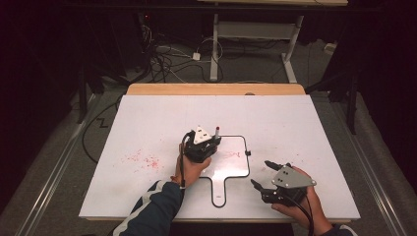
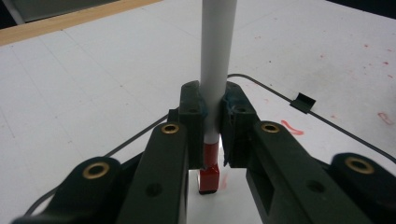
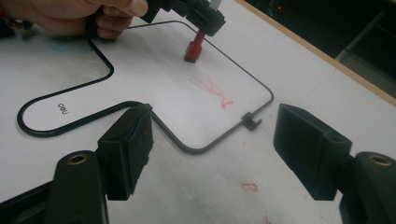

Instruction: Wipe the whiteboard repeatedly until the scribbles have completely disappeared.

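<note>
**Marker upright, tip down on the little whiteboard**

While your left gripper (image 2: 212,140) pinches the marker (image 2: 215,56), the pen stands close to vertical: white barrel up, red tip (image 2: 209,179) down on the small whiteboard (image 1: 231,167), the one with the black rim and the handle tab. So the long axis runs straight up from the board, maybe a slight lean in the right gripper view. Jaws are clamped tight on the barrel just above the red part.

Your left hand (image 1: 189,169) comes in from below, wrapped around the gripper body, and the gripper points down at the board's left half, beside some red scribbles (image 3: 212,91).

Your right gripper (image 1: 265,176) sits low to the right of the board, jaws spread wide, nothing between them, aimed back toward the board's corner with the little black clip (image 3: 251,121).
</note>
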